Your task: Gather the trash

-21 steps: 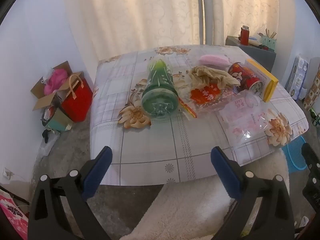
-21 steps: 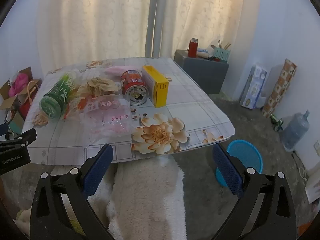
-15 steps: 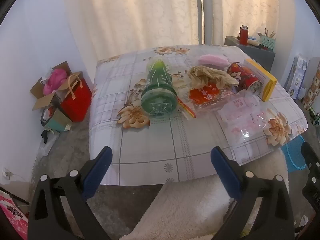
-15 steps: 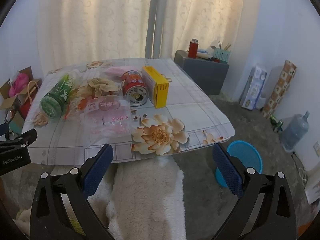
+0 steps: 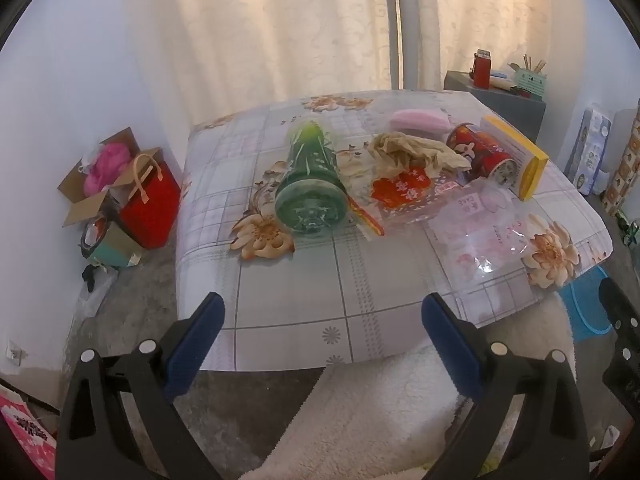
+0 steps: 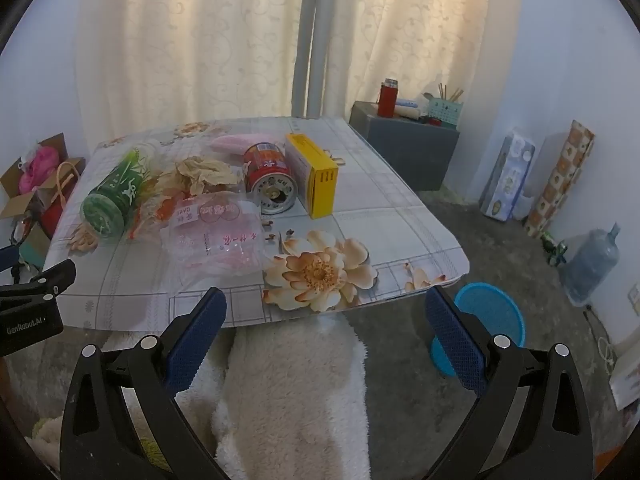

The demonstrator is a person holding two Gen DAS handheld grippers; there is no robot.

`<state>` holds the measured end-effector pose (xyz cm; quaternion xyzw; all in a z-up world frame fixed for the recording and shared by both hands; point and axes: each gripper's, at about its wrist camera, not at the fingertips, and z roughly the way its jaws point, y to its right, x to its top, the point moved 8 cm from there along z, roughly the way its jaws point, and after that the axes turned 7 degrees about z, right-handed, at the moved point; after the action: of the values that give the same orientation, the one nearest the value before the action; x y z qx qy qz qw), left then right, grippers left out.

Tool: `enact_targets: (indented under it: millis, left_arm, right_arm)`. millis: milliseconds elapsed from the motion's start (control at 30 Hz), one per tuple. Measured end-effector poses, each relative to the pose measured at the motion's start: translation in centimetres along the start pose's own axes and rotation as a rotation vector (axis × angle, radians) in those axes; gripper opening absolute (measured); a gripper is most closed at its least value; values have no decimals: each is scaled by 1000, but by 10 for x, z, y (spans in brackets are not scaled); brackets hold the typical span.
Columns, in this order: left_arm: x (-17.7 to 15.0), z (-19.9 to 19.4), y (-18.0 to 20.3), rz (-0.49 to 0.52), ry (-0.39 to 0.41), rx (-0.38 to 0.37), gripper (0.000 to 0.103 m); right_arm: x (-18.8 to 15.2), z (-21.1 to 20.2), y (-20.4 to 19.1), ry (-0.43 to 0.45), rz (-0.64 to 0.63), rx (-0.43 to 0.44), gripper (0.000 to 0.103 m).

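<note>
Soft daylight glowing through curtains [image 5: 280, 28] at top of frame, dim bluish room, heavy fisheye bending, dark vignetted corners, mild softness throughout

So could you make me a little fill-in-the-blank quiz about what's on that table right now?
1. The green bottle is lying on its ____.
2. The box beside the red can is ____ in colour.
3. Both the left gripper and the right gripper have their jaws ____, holding nothing.
4. The bin on the floor by the table is ____.

Missing words: side; yellow; open; blue
</note>
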<state>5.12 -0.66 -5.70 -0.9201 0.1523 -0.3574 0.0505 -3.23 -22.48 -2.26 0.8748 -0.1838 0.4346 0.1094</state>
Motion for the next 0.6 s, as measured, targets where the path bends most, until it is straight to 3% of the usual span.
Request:
enact_targets:
  millis: [600]
  left_arm:
    - [1, -10, 24, 71, 32, -86, 97]
  right_arm:
    - [1, 1, 3, -1, -1, 0, 95]
